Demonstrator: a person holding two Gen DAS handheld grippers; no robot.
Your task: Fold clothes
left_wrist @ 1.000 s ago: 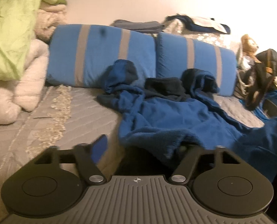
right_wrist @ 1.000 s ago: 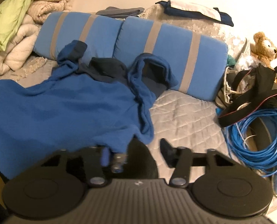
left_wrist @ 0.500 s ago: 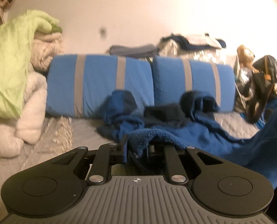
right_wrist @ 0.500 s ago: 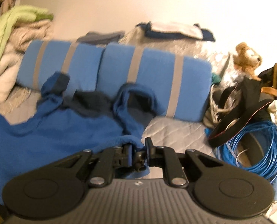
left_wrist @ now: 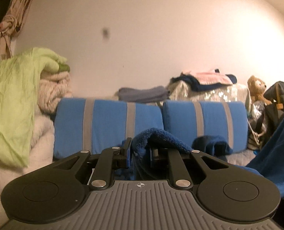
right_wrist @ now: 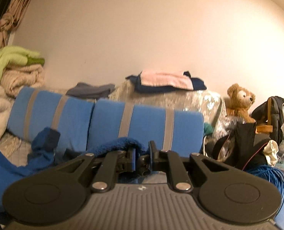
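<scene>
Both tongs are clamped on the hem of a blue fleece top: the left tongs [left_wrist: 139,154] pinch one bunched edge of the top [left_wrist: 161,136], the right tongs [right_wrist: 142,158] another. The hem is raised, while the rest trails down onto the bed [right_wrist: 13,153] toward the striped pillows [right_wrist: 147,126] at its head. This looks like a lift-and-carry fold; next, both grips should travel together toward the collar, level and taut.

Two pillows [right_wrist: 107,122] stand side by side behind the garment [right_wrist: 9,164]; bedding pile [right_wrist: 11,76] at left, teddy bear [right_wrist: 240,101] and cable coil [right_wrist: 266,174] at right.
</scene>
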